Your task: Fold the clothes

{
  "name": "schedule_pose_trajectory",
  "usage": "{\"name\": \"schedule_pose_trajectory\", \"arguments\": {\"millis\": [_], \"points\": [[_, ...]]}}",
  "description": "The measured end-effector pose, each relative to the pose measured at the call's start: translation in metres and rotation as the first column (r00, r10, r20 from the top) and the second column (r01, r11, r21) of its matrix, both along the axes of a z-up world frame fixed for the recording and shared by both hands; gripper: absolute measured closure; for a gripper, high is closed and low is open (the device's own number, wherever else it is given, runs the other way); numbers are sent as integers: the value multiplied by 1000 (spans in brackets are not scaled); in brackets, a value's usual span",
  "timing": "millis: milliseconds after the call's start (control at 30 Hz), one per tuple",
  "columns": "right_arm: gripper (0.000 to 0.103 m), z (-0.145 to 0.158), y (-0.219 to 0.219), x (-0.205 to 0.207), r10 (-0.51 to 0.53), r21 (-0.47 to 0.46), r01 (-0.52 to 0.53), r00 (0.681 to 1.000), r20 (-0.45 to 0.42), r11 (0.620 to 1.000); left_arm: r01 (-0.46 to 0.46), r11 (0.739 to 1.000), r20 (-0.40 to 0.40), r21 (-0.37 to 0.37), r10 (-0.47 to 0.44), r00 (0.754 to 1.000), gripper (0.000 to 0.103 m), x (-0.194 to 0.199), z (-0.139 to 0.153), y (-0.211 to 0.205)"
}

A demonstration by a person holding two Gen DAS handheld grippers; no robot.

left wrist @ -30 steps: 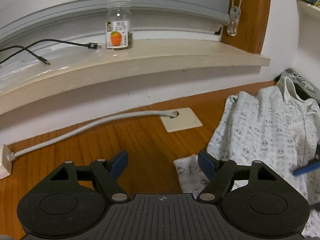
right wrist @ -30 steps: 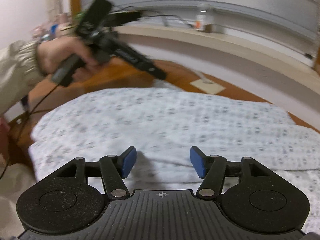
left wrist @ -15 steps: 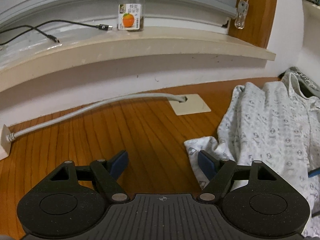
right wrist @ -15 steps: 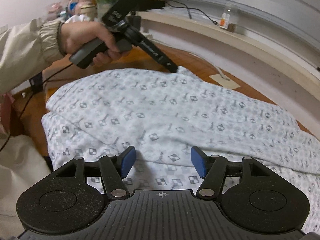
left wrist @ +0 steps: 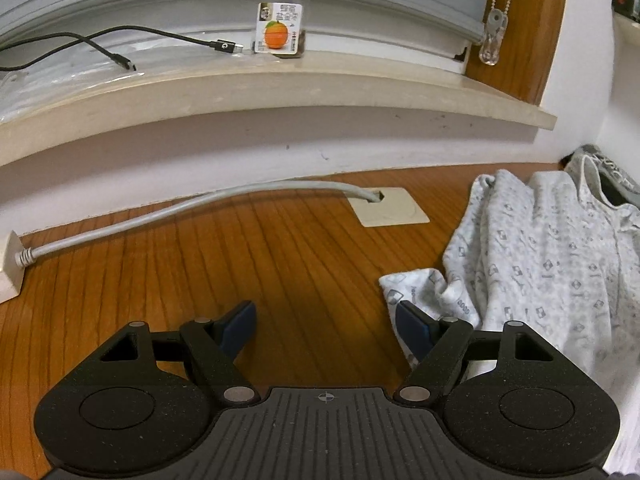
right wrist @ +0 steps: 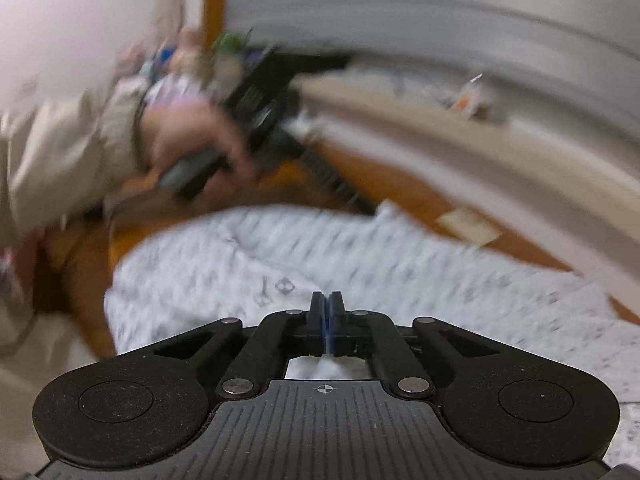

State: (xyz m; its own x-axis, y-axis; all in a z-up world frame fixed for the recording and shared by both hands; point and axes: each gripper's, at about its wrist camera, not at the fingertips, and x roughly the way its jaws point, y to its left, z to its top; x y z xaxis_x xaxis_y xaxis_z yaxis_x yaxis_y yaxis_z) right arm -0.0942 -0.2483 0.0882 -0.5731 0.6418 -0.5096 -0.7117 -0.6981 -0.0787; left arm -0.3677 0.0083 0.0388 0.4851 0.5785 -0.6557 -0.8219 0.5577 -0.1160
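**Right claw closes on the garment; left claw spread over bare wood**

Left wrist view, left to right: grey cable (left wrist: 172, 212) runs across the wooden counter (left wrist: 280, 264) to a beige floor-type plate (left wrist: 390, 212); glass jar (left wrist: 283, 24) with an orange on its label stands on the sill above. The left claw (left wrist: 324, 320) is spread wide, nothing between its pads. The patterned garment (left wrist: 552, 248) lies rumpled at the right of this view, one loose corner just beside the right-hand pad. Half a second ago the view was nearly the same; the claw has drifted little, and that corner sits slightly closer.

Right wrist view: the main change is here. Half a second ago the right claw (right wrist: 327, 312) was spread above the cloth; now its pads are pressed together with a sliver of white fabric showing between and behind them, so it is pinching the garment (right wrist: 400, 264). The frame has gone heavily blurred, which suggests fast motion.

Judgement: a fold or a lift of one edge is under way, right side held, left side not gripped.

Hard to make out:
- the hand (right wrist: 188, 144) holding the left device is smeared
- which part of the garment is pinched cannot be told
- the garment's right edge is cut off in the left view
- a dark item behind it is only partly visible
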Motion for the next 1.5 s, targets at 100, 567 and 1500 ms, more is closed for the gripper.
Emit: {"name": "schedule_pose_trajectory", "arguments": {"millis": [100, 567, 1500], "points": [[101, 17, 10, 24, -107, 63, 108, 994, -8, 992, 8, 1000, 10, 2, -8, 1000, 24, 0, 2, -4], [96, 41, 61, 260, -890, 196, 875, 456, -26, 443, 73, 997, 42, 0, -73, 996, 24, 0, 4, -26], [61, -68, 74, 191, -714, 33, 716, 689, 122, 697, -84, 976, -140, 203, 114, 984, 67, -31, 42, -31]]}}
